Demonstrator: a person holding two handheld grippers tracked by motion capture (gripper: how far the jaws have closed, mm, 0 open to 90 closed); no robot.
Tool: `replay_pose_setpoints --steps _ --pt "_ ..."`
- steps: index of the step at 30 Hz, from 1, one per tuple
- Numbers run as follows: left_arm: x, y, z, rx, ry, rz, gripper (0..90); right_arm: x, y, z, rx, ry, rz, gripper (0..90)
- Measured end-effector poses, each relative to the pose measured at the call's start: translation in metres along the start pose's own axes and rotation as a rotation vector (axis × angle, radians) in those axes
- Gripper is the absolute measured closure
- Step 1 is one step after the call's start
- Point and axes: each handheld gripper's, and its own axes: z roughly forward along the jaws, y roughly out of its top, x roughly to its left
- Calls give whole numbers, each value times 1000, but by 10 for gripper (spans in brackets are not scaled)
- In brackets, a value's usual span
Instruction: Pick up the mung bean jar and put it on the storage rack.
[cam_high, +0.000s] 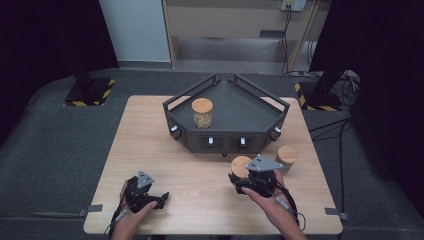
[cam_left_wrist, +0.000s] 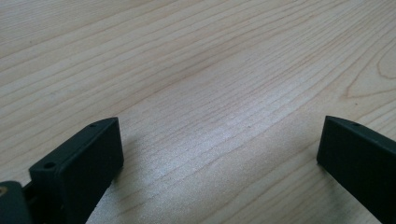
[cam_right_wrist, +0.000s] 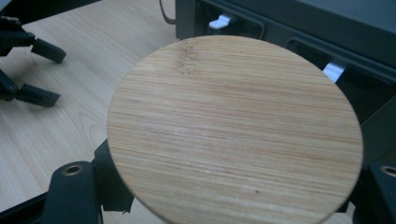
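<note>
Left tool nearest, low over bare tabletop at near-left, jaws spread, nothing between. Right tool at near-right, jaws pinching jar with bamboo lid from both sides, just in front of dark tray. Second lidded jar just right of it. Third jar inside tray, left part.

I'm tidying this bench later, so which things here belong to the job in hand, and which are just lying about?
In the job:
- right hand-held gripper, shut on the jar in its jaws
- that jar, bamboo lid on
- dark corner tray, already holding one lidded jar
- third jar beside it, likely waiting

Lying about:
- left hand-held gripper, open, idle
- cables on the floor
</note>
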Motion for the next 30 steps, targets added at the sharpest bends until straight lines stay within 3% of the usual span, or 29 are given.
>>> replay_pose_setpoints --steps 30 --pt "0 0 0 0 1 -1 0 -15 37 -13 -33 -36 38 253"
